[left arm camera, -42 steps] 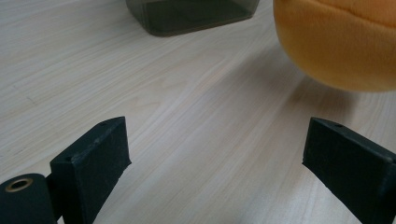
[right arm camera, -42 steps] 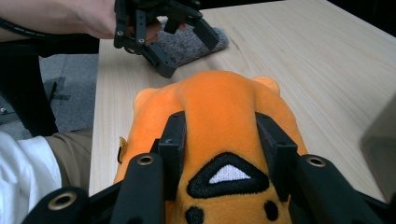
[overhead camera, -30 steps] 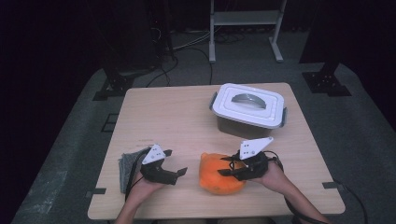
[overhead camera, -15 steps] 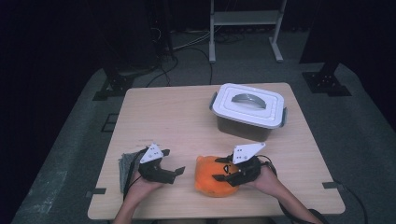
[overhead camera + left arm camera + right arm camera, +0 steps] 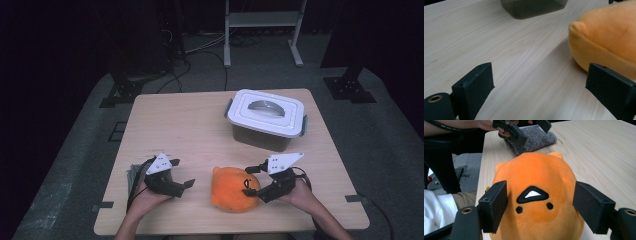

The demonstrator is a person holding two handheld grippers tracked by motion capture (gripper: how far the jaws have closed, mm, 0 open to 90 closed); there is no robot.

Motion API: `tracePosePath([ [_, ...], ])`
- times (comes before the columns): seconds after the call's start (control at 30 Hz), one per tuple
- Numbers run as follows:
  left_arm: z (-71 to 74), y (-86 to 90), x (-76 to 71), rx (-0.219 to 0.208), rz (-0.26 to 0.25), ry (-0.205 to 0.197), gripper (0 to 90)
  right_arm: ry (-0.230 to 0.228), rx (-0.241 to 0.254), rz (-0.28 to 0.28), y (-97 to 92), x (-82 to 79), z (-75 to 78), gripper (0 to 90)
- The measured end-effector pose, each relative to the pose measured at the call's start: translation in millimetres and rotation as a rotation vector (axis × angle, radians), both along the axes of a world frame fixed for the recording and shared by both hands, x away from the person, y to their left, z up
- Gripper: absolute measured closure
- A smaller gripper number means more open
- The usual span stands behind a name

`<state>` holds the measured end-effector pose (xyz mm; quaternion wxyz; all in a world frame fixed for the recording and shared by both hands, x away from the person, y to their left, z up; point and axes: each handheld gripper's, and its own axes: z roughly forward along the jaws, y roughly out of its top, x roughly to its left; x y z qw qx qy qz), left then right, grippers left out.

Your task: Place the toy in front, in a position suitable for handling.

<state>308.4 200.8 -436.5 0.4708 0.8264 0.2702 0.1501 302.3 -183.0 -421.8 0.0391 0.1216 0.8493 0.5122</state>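
Orange plush toy (image 5: 233, 190) (round, soft, with 2 black dot eyes and a black-edged white triangle mouth stitched on). Lying on the table's near edge, face turned rightward, 1 small ear nub showing.

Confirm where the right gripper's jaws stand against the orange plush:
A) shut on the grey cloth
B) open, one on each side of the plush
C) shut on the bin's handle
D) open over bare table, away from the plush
B: in the right gripper view the right gripper has its jaws spread, just opened, one on each side of the plush, which lies on the table.
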Motion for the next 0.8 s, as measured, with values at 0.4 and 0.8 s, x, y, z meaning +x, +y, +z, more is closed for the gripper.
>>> tracePosePath([
  [0.4, -6.1, 51.1, -11.2, 0.09, -0.092, -0.017, 20.9, -0.01, -0.003, 0.003, 0.7, -2.3, -4.8, 26.6],
  [0.8, -23.8, 65.2, -5.0, 0.148, -0.129, 0.061, 24.7, -0.015, -0.008, 0.005, 1.1, -3.5, -4.8, 26.5],
])
